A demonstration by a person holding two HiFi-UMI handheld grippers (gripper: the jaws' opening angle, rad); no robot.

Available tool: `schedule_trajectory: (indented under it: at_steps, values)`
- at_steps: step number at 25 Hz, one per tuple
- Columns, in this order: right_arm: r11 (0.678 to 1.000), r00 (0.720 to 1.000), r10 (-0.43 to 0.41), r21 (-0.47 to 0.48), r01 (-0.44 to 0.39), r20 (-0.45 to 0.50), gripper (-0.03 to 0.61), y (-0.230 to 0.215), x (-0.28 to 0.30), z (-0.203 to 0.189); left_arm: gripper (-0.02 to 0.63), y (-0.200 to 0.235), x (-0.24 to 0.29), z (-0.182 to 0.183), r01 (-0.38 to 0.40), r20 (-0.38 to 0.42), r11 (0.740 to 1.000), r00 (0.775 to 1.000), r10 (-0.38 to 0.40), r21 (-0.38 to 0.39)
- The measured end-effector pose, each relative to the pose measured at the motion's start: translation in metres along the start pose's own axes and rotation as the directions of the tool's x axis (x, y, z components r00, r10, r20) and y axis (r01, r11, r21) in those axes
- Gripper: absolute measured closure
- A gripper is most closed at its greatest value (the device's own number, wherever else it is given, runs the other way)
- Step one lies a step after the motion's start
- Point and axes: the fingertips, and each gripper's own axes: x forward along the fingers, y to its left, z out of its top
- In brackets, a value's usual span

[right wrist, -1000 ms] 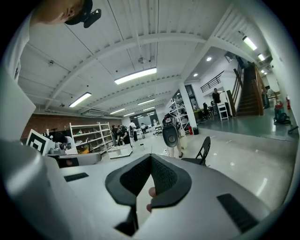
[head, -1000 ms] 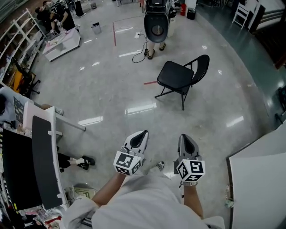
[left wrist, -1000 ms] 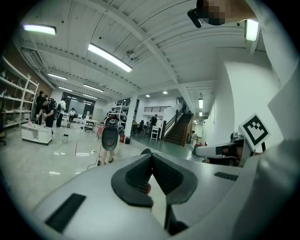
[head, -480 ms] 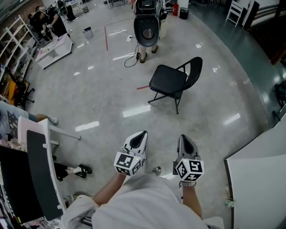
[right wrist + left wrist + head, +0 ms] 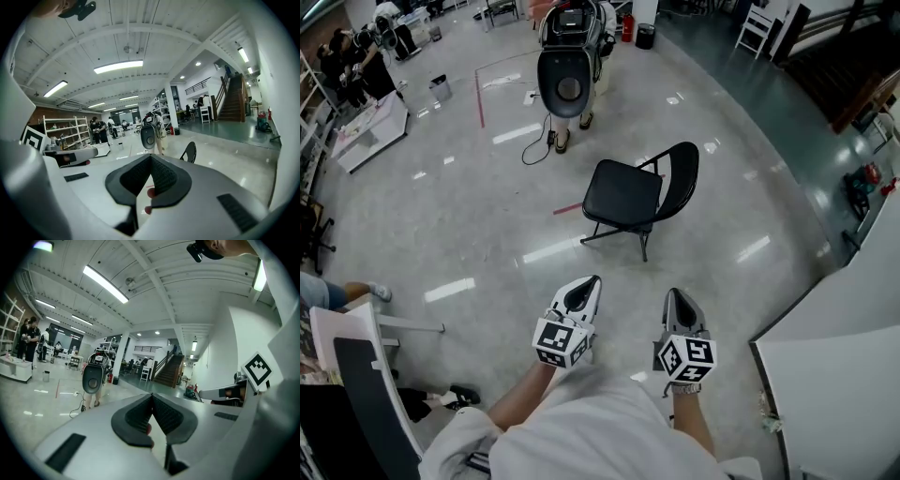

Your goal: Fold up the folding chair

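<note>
- At the bottom of the head view, the left gripper (image 5: 589, 283) and right gripper (image 5: 674, 296) reach forward side by side from the person's pale sleeves, with a gap between them. Both point toward the chair.
- The left gripper view shows the left gripper's (image 5: 151, 398) ribbed black pads pressed together with nothing caught between them. The right gripper view shows the right gripper (image 5: 150, 160) just as tightly closed and empty.
- Farther out on the glossy grey floor (image 5: 487, 216), the folding chair (image 5: 623, 192) stands unfolded. Its seat is level, its back is on the right, and it is well apart from both grippers.
- The right gripper view catches only the chair's curved back (image 5: 188, 152) above the gripper body, and the left gripper view does not show the chair.
- Behind the chair, a standing person (image 5: 564, 80) carries a dark oval-faced device.
- Farthest off, only the gripper views show a staircase (image 5: 164, 373), and only the right one shows shelving (image 5: 61, 126).
</note>
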Motion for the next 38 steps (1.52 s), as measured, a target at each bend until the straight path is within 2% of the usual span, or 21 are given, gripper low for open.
schedule_trajectory:
  at_steps: [4,14,24,32,38]
  values:
    - [1.000,1.000,-0.023,0.016,0.023,-0.019,0.575,0.015,0.038,0.005,0.603,0.039,0.022,0.013,0.031,-0.003,1.000,1.000,-0.031,0.005]
    - [0.996,0.998,-0.066,0.051,0.066,-0.009,0.575,0.028,0.109,0.027,0.603,0.115,0.051,0.025,0.024,-0.015,0.999,1.000,-0.024,-0.025]
    - [0.995,0.996,-0.080,0.051,0.082,-0.033,0.575,0.008,0.142,0.034,0.603,0.127,0.091,0.028,0.042,-0.031,0.999,0.999,-0.043,-0.026]
    - [0.998,0.999,-0.028,0.051,0.030,-0.046,0.575,-0.016,0.205,0.052,0.603,0.149,0.135,0.035,-0.016,-0.050,1.000,0.999,0.015,-0.025]
    - [0.998,0.997,0.020,0.056,-0.016,-0.072,0.575,-0.052,0.263,0.066,0.603,0.165,0.198,0.045,-0.056,-0.062,0.998,0.997,0.056,-0.013]
